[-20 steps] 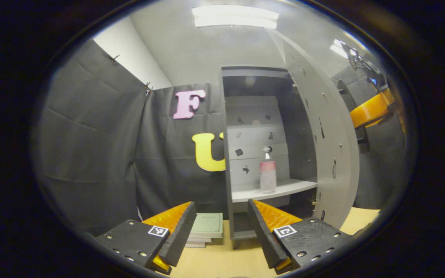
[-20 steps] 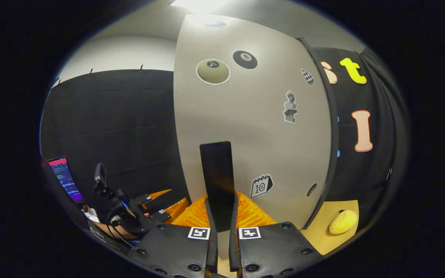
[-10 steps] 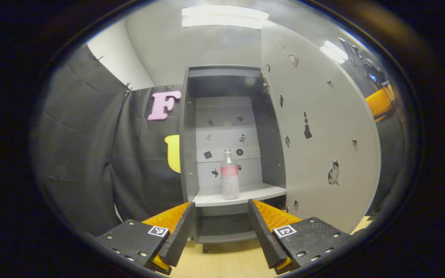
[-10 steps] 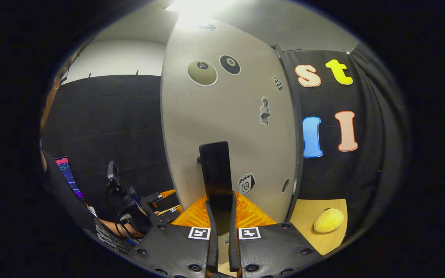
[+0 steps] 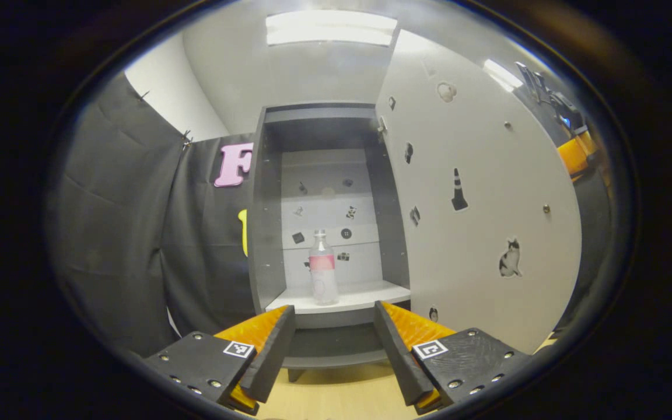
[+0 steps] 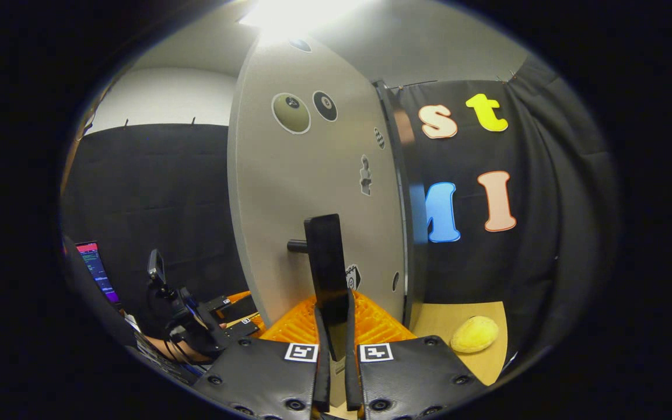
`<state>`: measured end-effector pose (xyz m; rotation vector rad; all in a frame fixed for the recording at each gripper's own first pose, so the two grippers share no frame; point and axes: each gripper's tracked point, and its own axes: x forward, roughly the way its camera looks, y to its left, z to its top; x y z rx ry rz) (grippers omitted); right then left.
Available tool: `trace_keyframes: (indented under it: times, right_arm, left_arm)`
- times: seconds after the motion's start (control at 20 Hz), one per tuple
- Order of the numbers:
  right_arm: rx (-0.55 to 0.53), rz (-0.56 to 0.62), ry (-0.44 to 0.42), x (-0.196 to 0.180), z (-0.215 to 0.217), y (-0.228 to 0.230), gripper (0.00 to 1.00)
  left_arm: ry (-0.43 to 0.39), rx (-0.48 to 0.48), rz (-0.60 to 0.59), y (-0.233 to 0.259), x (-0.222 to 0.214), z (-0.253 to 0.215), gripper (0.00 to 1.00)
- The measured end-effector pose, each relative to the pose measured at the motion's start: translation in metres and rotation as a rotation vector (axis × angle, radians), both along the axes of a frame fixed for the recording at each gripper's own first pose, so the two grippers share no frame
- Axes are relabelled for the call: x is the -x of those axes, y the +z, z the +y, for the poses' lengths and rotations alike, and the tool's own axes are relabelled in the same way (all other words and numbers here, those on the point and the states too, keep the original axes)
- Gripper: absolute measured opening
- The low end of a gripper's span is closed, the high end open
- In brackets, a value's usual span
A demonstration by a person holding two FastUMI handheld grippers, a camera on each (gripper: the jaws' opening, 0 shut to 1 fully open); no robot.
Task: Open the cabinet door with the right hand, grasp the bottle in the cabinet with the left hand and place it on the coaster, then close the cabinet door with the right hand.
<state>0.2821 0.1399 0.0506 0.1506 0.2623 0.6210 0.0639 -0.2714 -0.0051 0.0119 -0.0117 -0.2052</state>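
The grey cabinet (image 5: 272, 233) stands open, its door (image 5: 482, 198) swung out to the right. A clear bottle (image 5: 323, 268) with a pink label stands upright on the cabinet's pale shelf (image 5: 365, 294). My left gripper (image 5: 334, 326) is open, in front of and below the shelf, well short of the bottle. In the right gripper view the door (image 6: 307, 192) shows its stickered outer face, and my right gripper (image 6: 333, 318) is shut on the door's black handle (image 6: 325, 256). The left gripper (image 6: 225, 318) and the hand holding it appear at lower left there.
Wooden tabletop (image 5: 336, 396) lies below the cabinet. A yellow lemon-like object (image 6: 475, 333) rests on the table right of the door. A lit screen (image 6: 97, 271) stands at far left in the right gripper view. The right gripper (image 5: 575, 154) shows behind the door's edge.
The door has swung wider open, pulled by the right gripper. The left gripper has shifted right to face the cabinet opening; the bottle now sits near the view's centre.
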Motion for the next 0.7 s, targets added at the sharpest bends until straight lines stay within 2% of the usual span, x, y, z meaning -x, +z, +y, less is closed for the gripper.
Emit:
trace_keyframes:
  times: [0.1, 0.2, 0.25, 0.35, 0.4, 0.45, 0.5, 0.55, 0.65, 0.7]
  right_arm:
    - [-0.014, -0.004, -0.018, -0.003, -0.001, 0.001, 0.12]
    - [-0.044, -0.002, 0.003, -0.002, 0.007, 0.004, 0.09]
    - [-0.040, -0.013, 0.009, -0.003, 0.009, 0.006, 0.12]
    - [-0.014, -0.040, 0.005, -0.006, 0.000, 0.007, 0.12]
    - [-0.004, -0.041, 0.001, -0.007, -0.003, 0.006, 0.14]
    - [0.003, -0.032, 0.004, -0.002, -0.006, 0.004, 0.17]
    - [-0.002, -0.025, 0.010, 0.002, -0.005, 0.003, 0.21]
    - [-0.011, -0.016, 0.005, 0.004, -0.006, 0.003, 0.24]
    - [0.004, -0.006, -0.057, 0.008, -0.025, -0.004, 0.39]
    - [0.013, -0.008, -0.105, 0.007, -0.039, -0.007, 0.59]
  left_arm:
    - [0.010, -0.006, -0.001, 0.001, 0.003, -0.006, 0.83]
    - [0.017, -0.022, -0.003, 0.003, 0.006, -0.011, 0.81]
    - [0.022, -0.034, -0.007, 0.004, 0.008, -0.014, 0.83]
    - [0.027, -0.053, -0.009, 0.006, 0.013, -0.016, 0.81]
    - [0.021, -0.054, -0.003, 0.005, 0.013, -0.017, 0.83]
    - [0.005, -0.052, 0.008, 0.005, 0.012, -0.020, 0.81]
    - [-0.007, -0.049, 0.018, 0.003, 0.007, -0.022, 0.85]
    - [-0.017, -0.050, 0.026, 0.004, 0.003, -0.023, 0.83]
    - [-0.034, -0.056, 0.030, 0.010, -0.005, -0.024, 0.81]
    - [-0.043, -0.064, 0.030, 0.011, -0.012, -0.025, 0.83]
